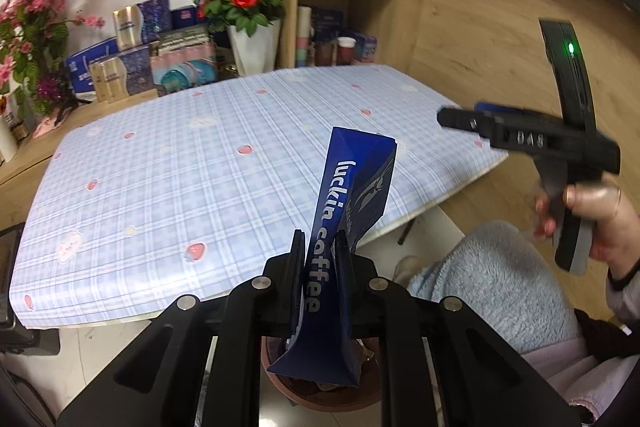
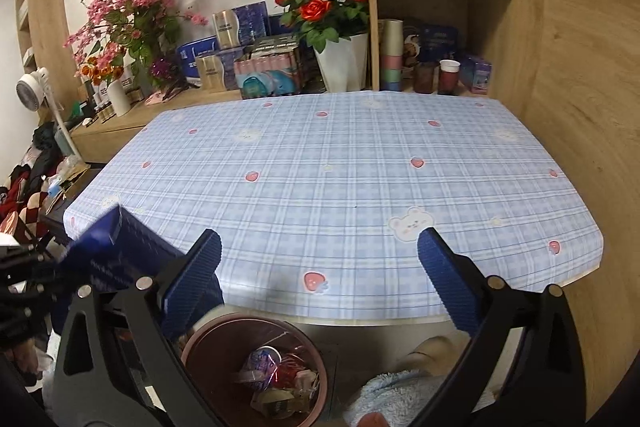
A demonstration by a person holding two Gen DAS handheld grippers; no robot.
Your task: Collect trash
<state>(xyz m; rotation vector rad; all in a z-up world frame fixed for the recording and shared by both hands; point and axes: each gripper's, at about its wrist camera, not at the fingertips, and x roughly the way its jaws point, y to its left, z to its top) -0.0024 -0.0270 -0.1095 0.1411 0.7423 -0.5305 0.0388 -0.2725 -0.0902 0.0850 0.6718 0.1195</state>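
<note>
Now left gripper jaws clamping blue coffee bag above bin — right gripper jaws wide, empty, beyond table edge.

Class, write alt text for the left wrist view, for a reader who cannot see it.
The left gripper is shut on a blue coffee bag, above a brown bin at the near edge of a checked-cloth table. At right, a hand holds the right gripper.
</note>
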